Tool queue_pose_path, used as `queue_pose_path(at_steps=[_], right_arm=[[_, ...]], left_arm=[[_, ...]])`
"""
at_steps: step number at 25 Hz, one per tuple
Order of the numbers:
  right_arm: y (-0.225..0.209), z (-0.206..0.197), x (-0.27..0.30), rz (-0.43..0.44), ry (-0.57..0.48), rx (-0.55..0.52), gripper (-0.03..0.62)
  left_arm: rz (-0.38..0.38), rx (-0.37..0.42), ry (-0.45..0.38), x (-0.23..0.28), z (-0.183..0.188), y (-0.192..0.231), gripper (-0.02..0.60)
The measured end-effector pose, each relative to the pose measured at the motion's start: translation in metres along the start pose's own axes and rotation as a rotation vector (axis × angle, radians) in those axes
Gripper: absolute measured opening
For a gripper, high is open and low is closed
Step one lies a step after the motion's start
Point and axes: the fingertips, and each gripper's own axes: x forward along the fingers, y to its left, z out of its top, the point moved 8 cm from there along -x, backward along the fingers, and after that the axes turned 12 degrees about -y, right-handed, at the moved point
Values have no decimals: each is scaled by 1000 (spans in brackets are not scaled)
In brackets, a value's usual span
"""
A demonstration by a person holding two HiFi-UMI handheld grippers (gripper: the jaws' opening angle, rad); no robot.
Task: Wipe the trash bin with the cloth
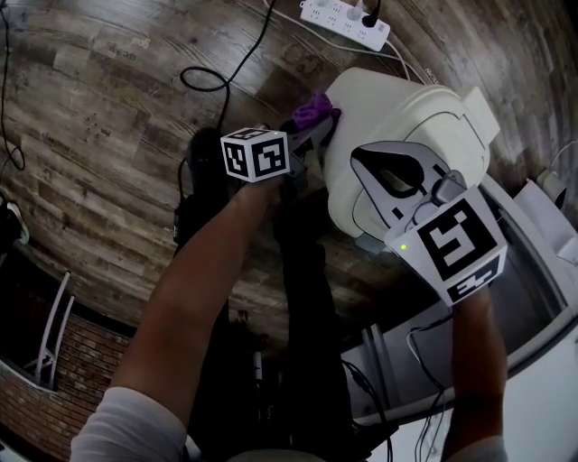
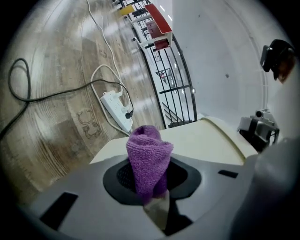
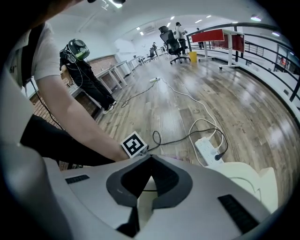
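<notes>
right gripper view alone shows right gripper fingers together; left gripper's fingers clamp cloth.

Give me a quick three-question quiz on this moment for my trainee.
1. True or false: the right gripper is shut and empty.
2. What does the left gripper clamp? A) a sponge B) a purple cloth C) nothing
3. Fill in: the white power strip lies on the ___ beyond the trash bin.
Key: 1 true; 2 B; 3 floor.
</notes>
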Motion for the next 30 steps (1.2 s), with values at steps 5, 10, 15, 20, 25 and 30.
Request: queue_pose_path(at_steps=[5,10,15,20,25,30], right_arm=[[4,0,3,0,20,-8,8],[5,4,9,-12,51,-19,8],[2,10,17,-3,91,-51,8],[-12,24,32,75,185,-165,8],[-61,38,66,144,319,-256,8],[-124,24,107,191,500,-163,8]], left_arm=[[17,0,35,-19,-16,6,86],[23,13,88,-34,-31,11,86],[21,45,185,-49,-49,17,86],[15,91,231,-59,-50,24,86],[31,142,172,-51,-19,33,86],[13,216,133,-27,24,40,86]])
